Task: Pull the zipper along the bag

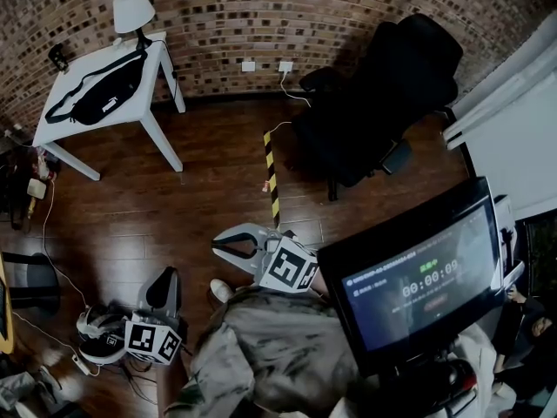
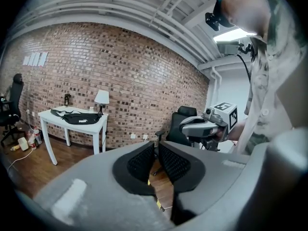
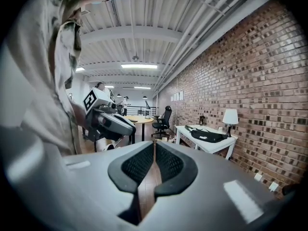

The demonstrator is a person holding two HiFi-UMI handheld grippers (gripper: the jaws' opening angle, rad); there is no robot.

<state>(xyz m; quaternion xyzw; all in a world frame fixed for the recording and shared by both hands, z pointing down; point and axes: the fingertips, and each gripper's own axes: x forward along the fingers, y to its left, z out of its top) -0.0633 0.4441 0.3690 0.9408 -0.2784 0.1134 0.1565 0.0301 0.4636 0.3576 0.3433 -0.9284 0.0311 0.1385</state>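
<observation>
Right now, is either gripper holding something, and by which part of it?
Nothing is held. The jaws of the left gripper and the right gripper are together with nothing between them; the black bag lies on the white table, far from both.

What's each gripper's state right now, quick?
Left gripper: jaws closed, nothing between them.
Right gripper: jaws closed, nothing between them.

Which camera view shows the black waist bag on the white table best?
The head view. It looks down on the whole black waist bag, laid out on the white table. The left gripper view and the right gripper view show the bag only small, distant and side-on.
</observation>
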